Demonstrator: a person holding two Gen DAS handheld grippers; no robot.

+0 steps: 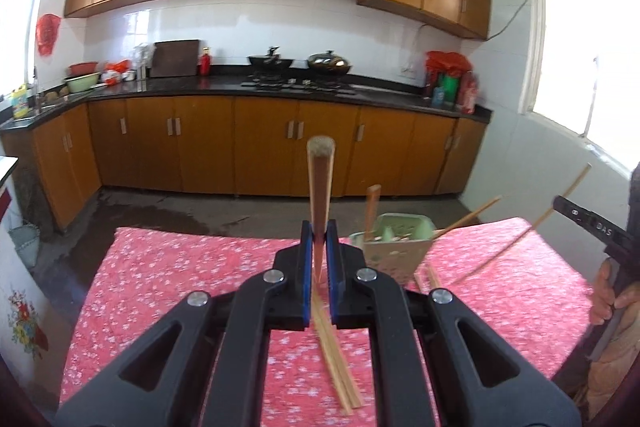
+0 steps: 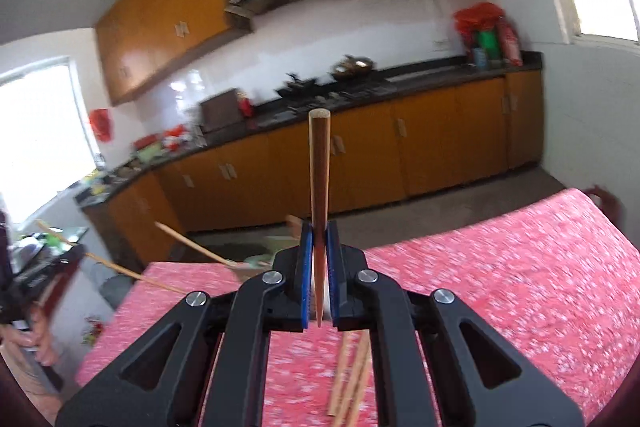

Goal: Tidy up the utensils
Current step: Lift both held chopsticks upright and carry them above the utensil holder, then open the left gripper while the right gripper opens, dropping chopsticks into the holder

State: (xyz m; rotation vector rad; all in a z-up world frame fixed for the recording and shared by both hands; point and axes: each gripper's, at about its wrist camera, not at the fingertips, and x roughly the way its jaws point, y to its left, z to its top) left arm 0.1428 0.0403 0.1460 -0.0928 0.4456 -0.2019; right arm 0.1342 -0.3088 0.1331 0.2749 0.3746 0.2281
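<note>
My left gripper (image 1: 319, 233) is shut on a wooden chopstick (image 1: 319, 183) that points up and away, held above the table. My right gripper (image 2: 319, 233) is shut on another wooden chopstick (image 2: 319, 171), also lifted. A pale green utensil holder (image 1: 394, 247) stands on the table just right of my left gripper, with a chopstick (image 1: 373, 209) upright in it and another (image 1: 470, 217) leaning out. Its edge (image 2: 256, 261) shows left of my right gripper. Several loose chopsticks (image 1: 334, 351) lie on the cloth below my left gripper, and more (image 2: 352, 375) lie below my right.
The table wears a pink floral cloth (image 1: 180, 279). The right gripper's body (image 1: 592, 227) and the holding hand sit at the right edge. Orange kitchen cabinets (image 1: 264, 143) and a dark counter lie beyond a grey floor gap. A red chair back (image 2: 604, 201) stands at the far right.
</note>
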